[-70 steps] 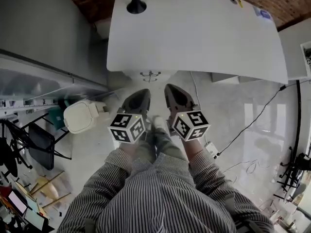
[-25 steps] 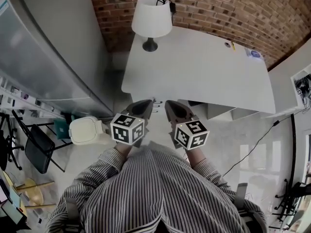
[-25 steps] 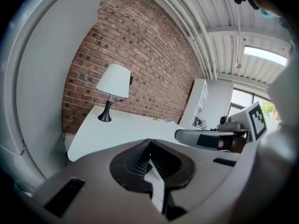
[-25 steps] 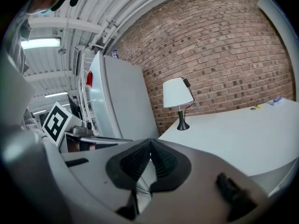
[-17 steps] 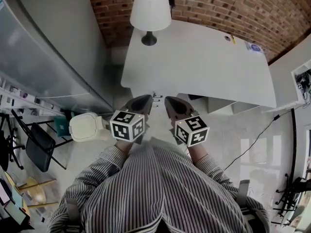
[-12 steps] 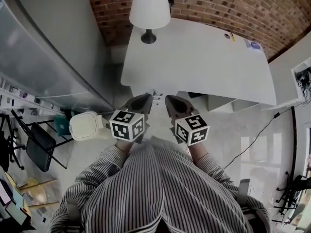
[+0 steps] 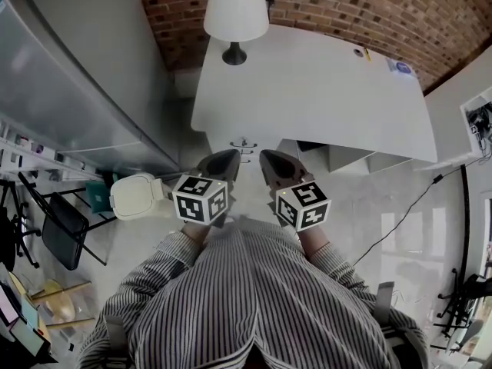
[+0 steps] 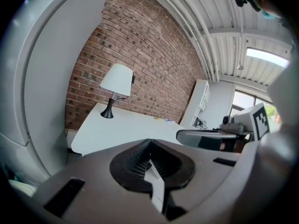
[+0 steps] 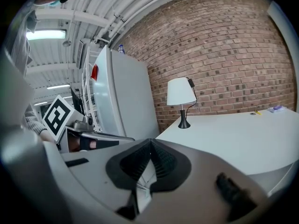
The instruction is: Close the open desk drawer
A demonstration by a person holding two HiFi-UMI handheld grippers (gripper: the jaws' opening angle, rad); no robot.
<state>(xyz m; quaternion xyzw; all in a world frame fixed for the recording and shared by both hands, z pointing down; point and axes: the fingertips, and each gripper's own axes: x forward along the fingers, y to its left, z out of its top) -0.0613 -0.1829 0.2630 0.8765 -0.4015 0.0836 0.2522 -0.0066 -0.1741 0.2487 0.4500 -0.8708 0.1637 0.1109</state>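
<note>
Drawer front, pale grey and boxy (image 7: 350, 158), sticks out past the near edge of the white flat-topped desk (image 7: 323, 91), right of the desk's middle; how far it is pulled out is hard to tell from above. Neither gripper touches it. Left gripper (image 7: 231, 157) and right gripper (image 7: 267, 158) hang side by side just in front of the desk's near edge, left of the drawer, tips pointing at the desk. Both gripper views show ribbed black jaws pressed together, nothing between them. Person's striped shirt (image 7: 254, 298) fills the space nearest the camera, in front of the desk. White-shaded lamp on a black stem (image 7: 234, 14) stands on the desk's far left corner. Red brick wall (image 7: 346, 6) runs behind the desk. White lidded bin (image 7: 137, 197) sits on the floor, left of the desk.
</note>
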